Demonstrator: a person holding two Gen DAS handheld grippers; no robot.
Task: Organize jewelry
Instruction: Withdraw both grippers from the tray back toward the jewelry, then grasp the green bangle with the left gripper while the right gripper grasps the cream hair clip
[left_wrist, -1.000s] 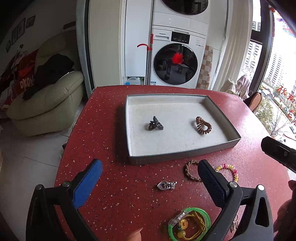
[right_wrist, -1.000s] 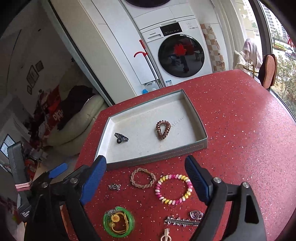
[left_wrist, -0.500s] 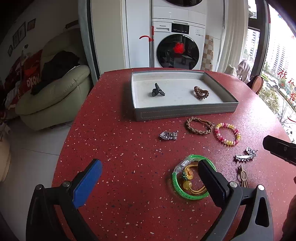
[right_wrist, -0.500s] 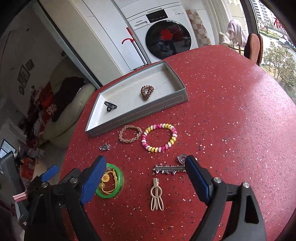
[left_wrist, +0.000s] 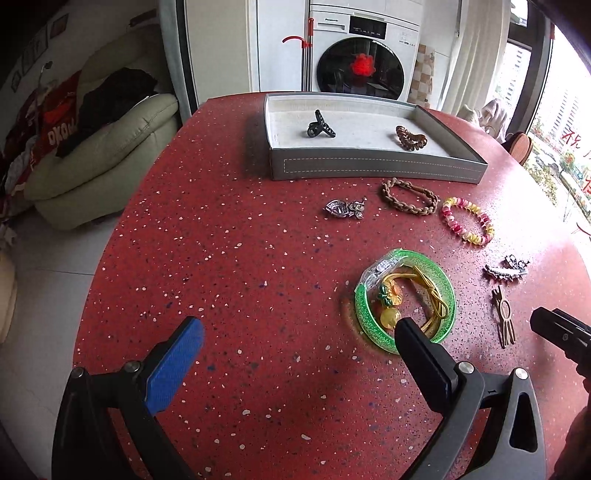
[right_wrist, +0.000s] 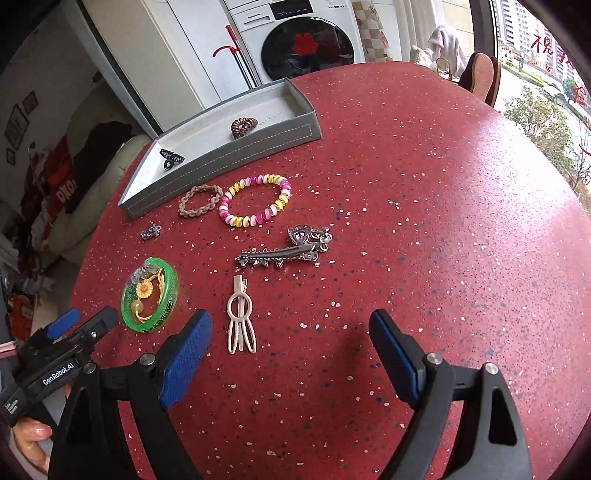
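Observation:
A grey tray at the table's far side holds a black claw clip and a brown coil hair tie. In front of it lie a braided brown bracelet, a pink-yellow bead bracelet, a small silver charm, a green bangle with a yellow flower tie, a silver hair clip, a purple-stone brooch and a beige clip. My left gripper is open and empty, near the bangle. My right gripper is open and empty, near the beige clip.
The red speckled table is round, with its edge dropping off at the left to a tiled floor. A cream sofa stands to the left. A washing machine stands behind the table. A chair stands at the far right.
Both grippers have pulled back from the tray toward the near side of the table. More loose jewelry has come into view. Both stay open and empty.

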